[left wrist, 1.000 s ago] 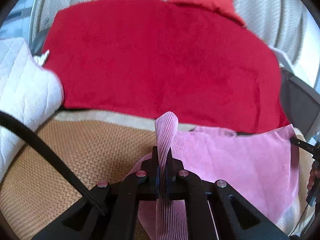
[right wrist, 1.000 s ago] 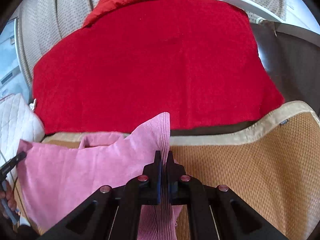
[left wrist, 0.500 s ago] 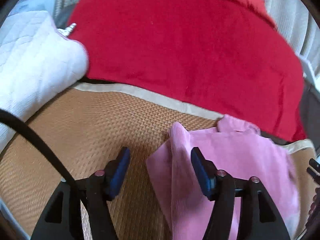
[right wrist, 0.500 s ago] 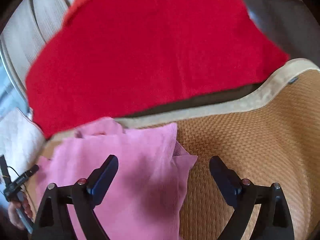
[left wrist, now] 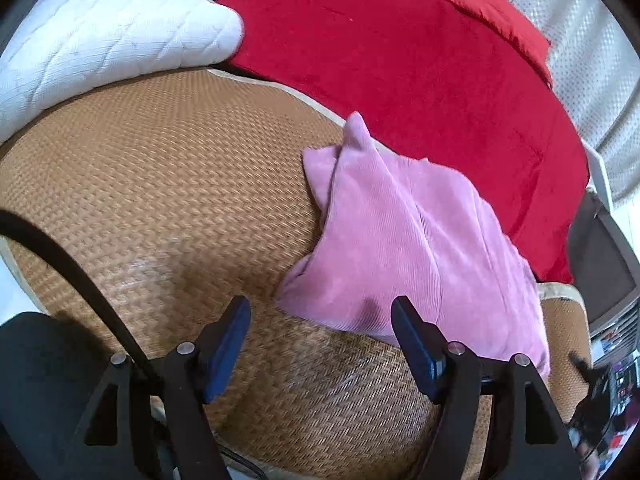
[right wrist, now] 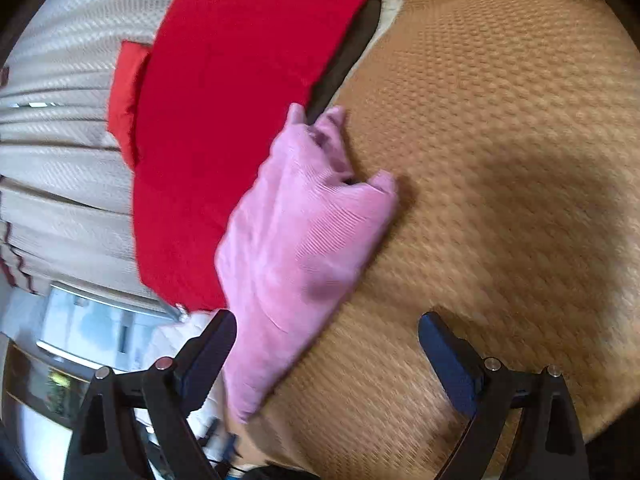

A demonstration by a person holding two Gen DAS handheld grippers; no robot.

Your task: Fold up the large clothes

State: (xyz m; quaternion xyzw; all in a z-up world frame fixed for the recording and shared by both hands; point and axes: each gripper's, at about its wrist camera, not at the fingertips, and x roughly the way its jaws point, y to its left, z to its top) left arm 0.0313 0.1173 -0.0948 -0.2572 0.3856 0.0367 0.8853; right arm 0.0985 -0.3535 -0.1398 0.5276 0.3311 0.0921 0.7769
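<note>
While the left gripper (left wrist: 320,344) has just been opening and holds nothing, the right gripper (right wrist: 326,354) stands wide and empty too. Beyond both lies the folded pink corduroy garment (left wrist: 404,240) on the woven mat (left wrist: 160,184), touching the red blanket (left wrist: 420,64).

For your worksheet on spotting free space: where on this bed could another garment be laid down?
Free: the woven mat between the white quilted pillow and the pink garment. Also the mat right of the garment in the right wrist view. Crowded: the far side, under the red blanket.
</note>
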